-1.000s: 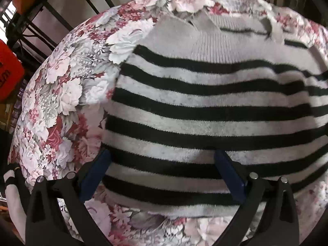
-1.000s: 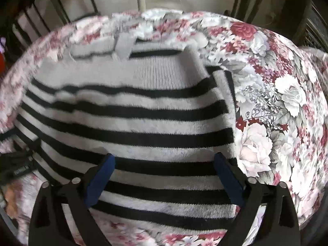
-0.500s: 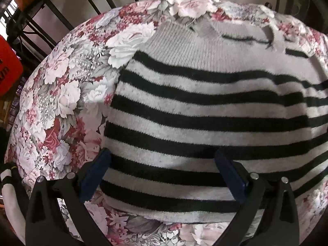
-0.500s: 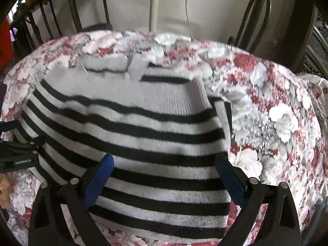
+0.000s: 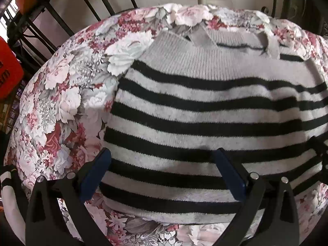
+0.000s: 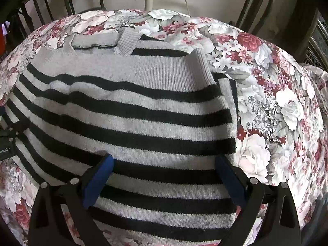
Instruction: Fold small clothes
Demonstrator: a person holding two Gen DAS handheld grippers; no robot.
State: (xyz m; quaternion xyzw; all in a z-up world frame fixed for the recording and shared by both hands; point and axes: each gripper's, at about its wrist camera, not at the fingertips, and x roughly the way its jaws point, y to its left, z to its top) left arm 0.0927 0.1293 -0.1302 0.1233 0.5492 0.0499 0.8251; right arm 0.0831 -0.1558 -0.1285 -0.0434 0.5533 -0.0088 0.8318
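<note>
Grey-and-black striped sweater (image 5: 205, 106) lying folded on the floral cloth (image 5: 61, 106), spread across the middle and reaching close to the far edge, where a ribbed plain-grey band and two cuff ends sit. Near hem just short of the cloth's near edge.

Left claw (image 5: 162, 170) spread wide, blue fingertips (image 5: 96, 172) apart and holding nothing; hovering over the sweater's near-left part, left tip at the garment's left side edge where knit meets floral print, right tip over the striped middle. Whether the tips touch the knit: cannot tell.

Right claw (image 6: 164, 176) likewise spread wide, empty, above the sweater's (image 6: 127, 119) near-right part; left blue pad (image 6: 98, 178) over the stripes, right pad near the garment's right side edge, with bare floral cloth (image 6: 276, 106) beyond. A narrow folded strip showing along that right edge. Part of the other claw's black body at the far left of the right wrist view, over the sweater's left side.

Dark metal bars (image 5: 86, 4) and a pale wall behind the far edge.
</note>
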